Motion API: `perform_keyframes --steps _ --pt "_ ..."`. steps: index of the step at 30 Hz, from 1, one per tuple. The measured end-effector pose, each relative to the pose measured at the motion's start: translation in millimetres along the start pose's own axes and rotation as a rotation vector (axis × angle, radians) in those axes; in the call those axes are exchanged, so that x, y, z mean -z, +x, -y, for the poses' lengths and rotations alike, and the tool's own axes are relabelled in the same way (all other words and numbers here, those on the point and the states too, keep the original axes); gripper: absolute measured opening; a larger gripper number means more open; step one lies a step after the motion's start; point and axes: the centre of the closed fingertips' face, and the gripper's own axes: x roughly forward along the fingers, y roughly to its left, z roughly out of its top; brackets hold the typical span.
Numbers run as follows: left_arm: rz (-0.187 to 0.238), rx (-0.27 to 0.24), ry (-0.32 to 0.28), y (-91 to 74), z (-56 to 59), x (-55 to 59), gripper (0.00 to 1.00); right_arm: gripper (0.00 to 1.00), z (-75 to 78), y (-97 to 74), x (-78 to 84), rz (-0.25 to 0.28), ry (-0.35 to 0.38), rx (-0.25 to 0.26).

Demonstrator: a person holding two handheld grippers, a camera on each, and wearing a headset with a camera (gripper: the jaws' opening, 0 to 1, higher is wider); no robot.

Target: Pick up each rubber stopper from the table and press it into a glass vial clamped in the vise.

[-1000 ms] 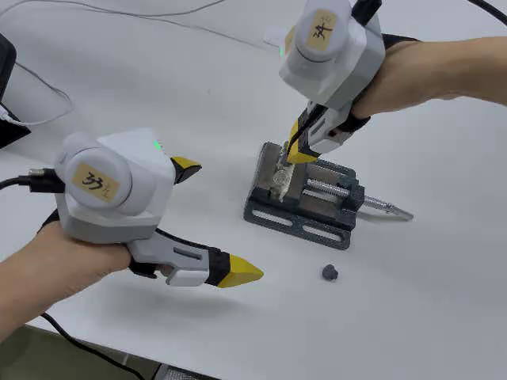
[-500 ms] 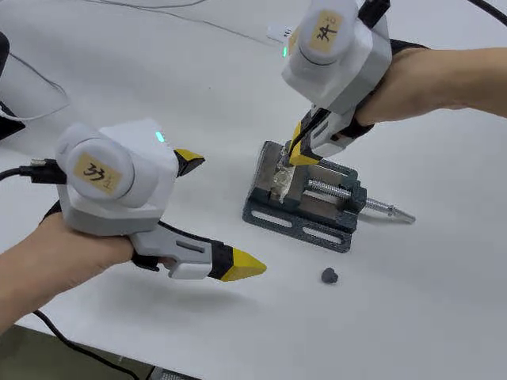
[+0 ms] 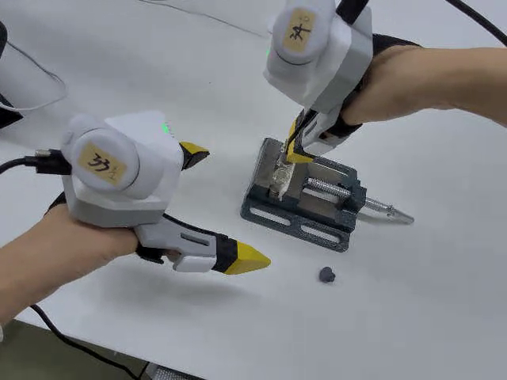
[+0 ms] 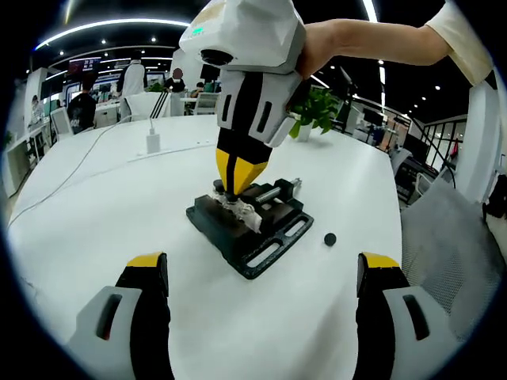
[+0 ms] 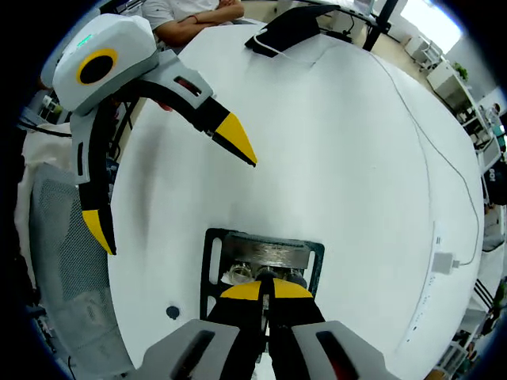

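Note:
A dark metal vise [image 3: 305, 207] stands mid-table with a glass vial [image 3: 279, 177] clamped in its jaws. My right gripper [image 3: 295, 155] points down at the vial's top, shut on a dark rubber stopper [image 5: 266, 278] at its yellow tips [image 5: 266, 291]. A second stopper [image 3: 326, 275] lies loose on the table in front of the vise [image 4: 249, 222]. My left gripper [image 3: 226, 207] hovers open and empty to the left of the vise; its own view faces the vise, the right gripper [image 4: 236, 176] and the loose stopper [image 4: 329, 238].
The vise's screw handle [image 3: 388, 210] sticks out to the right. White cables [image 3: 36, 75] and a dark device [image 3: 6, 119] lie at the far left of the white table [image 3: 444, 301]. A charger and cable [image 5: 442, 261] rest near the far edge.
The right gripper stays shut at the vial's top. The left gripper remains open beside the vise, drifting slightly; the head camera has shifted a little.

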Motion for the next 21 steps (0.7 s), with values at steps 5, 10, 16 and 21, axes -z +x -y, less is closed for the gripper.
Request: perform_keyframes --steps 5,10,16,21 --pt "0.000 -0.004 -0.001 -1.4 -1.6 0.3 0.99 0.00 1.2 -0.5 1.5 0.002 0.030 -0.011" --pt "0.004 -0.007 0.002 -1.7 -2.2 -1.6 0.99 0.00 1.4 -0.8 2.0 0.021 0.077 -0.033" --pt "0.004 -0.005 0.012 -0.9 -0.6 -4.9 0.99 0.00 -4.7 -0.7 1.2 0.038 0.125 -0.041" --pt "0.001 -0.007 0.020 -2.3 0.7 -5.9 0.99 0.00 -6.1 -1.3 0.6 0.015 0.087 -0.029"
